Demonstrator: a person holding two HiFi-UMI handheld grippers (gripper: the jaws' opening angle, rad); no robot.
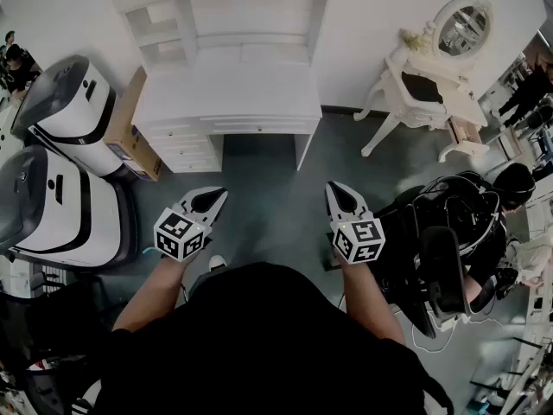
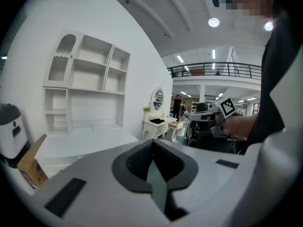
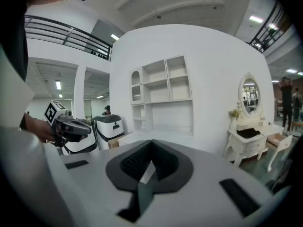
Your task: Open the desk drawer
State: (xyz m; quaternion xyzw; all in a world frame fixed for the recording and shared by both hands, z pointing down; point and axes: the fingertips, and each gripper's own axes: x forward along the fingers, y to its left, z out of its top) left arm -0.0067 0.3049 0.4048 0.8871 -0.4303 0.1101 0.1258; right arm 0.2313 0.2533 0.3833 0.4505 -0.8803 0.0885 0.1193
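Task not begun. The white desk [image 1: 226,89] stood against the wall, well apart from both tools. Its drawers [image 1: 188,145] appeared flush and closed, though the distant view left that uncertain. The left gripper [image 1: 210,201] and the right gripper [image 1: 340,194] hung in the air short of the desk, jaws fully together, holding and touching nothing. Approach, grasp and pull all remained.
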